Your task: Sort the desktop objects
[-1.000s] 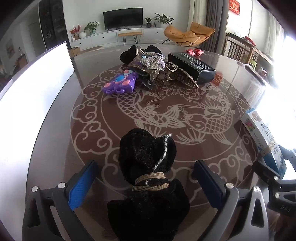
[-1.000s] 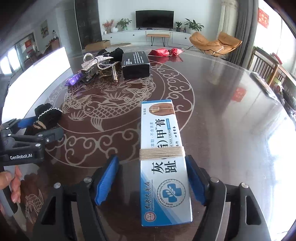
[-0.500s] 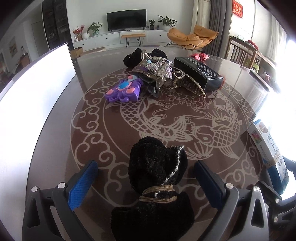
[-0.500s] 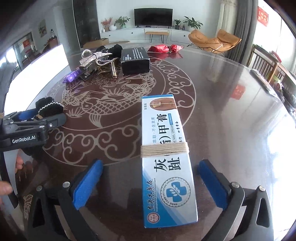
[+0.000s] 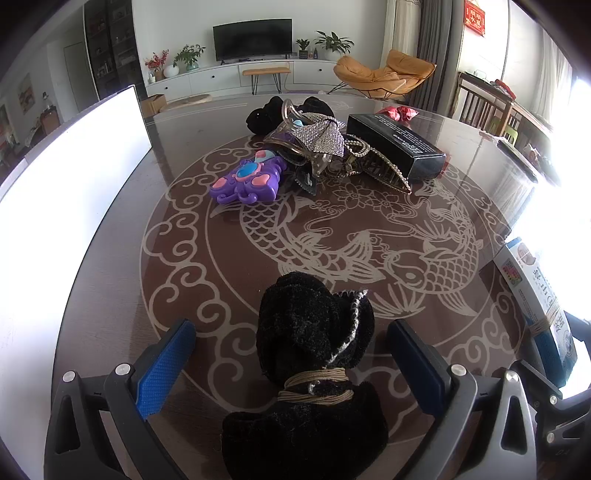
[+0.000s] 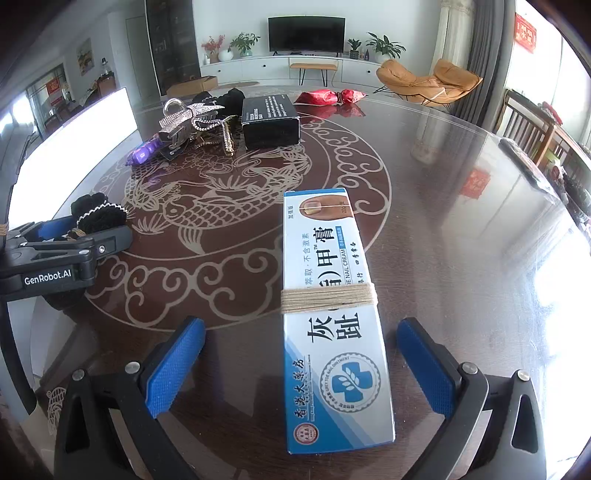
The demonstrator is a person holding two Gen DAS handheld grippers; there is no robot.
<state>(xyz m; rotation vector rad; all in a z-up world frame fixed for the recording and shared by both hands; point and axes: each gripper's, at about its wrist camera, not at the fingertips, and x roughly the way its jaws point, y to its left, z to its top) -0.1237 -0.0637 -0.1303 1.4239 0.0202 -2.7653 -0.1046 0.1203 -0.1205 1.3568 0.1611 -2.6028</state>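
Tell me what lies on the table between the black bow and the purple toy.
Nothing: in the left wrist view the stretch from the black bow to the purple toy is bare table, showing only its printed fish pattern.

You face a white far wall with a dark television [image 6: 306, 34] above a long white cabinet [image 6: 280, 66], potted plants [image 6: 242, 43] on top. An orange lounge chair [image 6: 430, 79] sits right; daylight glares from the right-hand windows [image 5: 576, 122].

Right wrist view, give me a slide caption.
Open right gripper straddles a string-tied nail cream box lying on the patterned table.
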